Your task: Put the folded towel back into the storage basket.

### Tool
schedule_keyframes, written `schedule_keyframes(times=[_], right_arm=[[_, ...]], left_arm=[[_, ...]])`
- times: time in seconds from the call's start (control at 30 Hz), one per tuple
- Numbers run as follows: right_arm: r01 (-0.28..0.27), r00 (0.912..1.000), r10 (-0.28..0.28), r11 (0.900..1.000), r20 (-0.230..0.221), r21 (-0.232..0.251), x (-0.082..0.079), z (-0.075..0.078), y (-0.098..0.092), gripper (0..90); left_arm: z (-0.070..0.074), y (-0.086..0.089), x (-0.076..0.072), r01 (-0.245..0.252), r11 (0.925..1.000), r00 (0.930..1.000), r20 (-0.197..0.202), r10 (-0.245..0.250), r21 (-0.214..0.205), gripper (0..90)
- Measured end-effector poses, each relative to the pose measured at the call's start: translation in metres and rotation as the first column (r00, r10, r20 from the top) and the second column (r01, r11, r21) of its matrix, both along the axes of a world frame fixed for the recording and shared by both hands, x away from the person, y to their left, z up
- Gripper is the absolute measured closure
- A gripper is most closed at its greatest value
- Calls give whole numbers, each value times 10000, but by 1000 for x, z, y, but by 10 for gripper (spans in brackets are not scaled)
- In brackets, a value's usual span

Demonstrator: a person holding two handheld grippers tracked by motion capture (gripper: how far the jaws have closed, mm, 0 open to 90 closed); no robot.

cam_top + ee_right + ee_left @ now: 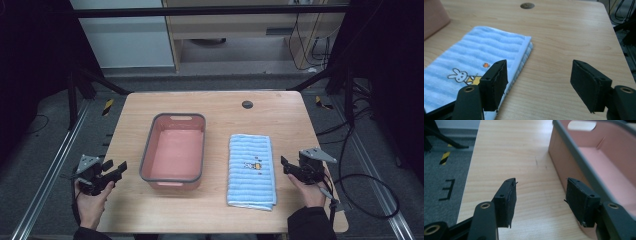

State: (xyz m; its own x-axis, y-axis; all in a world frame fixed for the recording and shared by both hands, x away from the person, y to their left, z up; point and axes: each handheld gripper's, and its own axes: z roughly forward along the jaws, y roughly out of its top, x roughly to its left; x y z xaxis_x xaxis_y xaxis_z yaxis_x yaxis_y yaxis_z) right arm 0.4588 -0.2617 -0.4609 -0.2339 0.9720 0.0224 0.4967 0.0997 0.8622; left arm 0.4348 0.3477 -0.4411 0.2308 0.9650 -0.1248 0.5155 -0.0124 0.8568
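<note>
- Left gripper (116, 169): held over the table's (280, 107) left front edge, beside the pink basin (146, 150). Jaws stand wide apart, nothing between them. In the left gripper view the pads (509, 195) frame bare wood, with the basin wall (564, 152) close on one side.
- Right gripper (286, 165): held at the right front of the table, just beside the towel's right edge. Jaws spread wide, empty. In the right gripper view one pad (495, 80) hangs over the towel's (476, 55) edge, whether touching it I cannot tell; the other pad sits over bare wood.
- Towel (251, 170): lies flat on the table, right of the basin and apart from it. Folded into a long rectangle, layered edges visible along the right side.
- Towel look: light blue with paler wavy stripes, soft terry pile, small rabbit motif (461, 75) near the middle. No creases or lifted corners.
- Basin: pink, grey rim, cut-out handle at the far end; empty inside.
- Progress, judged: nothing gripped, towel undisturbed, basin empty. Work looks to be at the start. Likely remaining: take hold of the towel, lift it, place it in the basin.
</note>
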Motion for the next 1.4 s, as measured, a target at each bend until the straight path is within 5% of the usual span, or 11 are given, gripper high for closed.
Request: schedule_keyframes(times=[0.13,0.53,1.2,1.4], right_arm=[[-50,9991,35,9993,411,362,-5,9,-5,305],[-75,9978,26,9973,668,731,-10,21,-19,321],[-967,9927,919,9935,779,596,-1,44,-9,303],[-1058,9898,996,9928,1020,568,3,59,-5,297]], left_arm=[[11,-2,-4,270,9994,9990,354,-262,-220,397],[32,-18,-9,658,9978,9948,784,-652,-46,389],[57,-52,-5,1348,9908,9828,1259,-1352,122,339],[64,-69,-5,1687,9856,9744,1490,-1685,113,333]])
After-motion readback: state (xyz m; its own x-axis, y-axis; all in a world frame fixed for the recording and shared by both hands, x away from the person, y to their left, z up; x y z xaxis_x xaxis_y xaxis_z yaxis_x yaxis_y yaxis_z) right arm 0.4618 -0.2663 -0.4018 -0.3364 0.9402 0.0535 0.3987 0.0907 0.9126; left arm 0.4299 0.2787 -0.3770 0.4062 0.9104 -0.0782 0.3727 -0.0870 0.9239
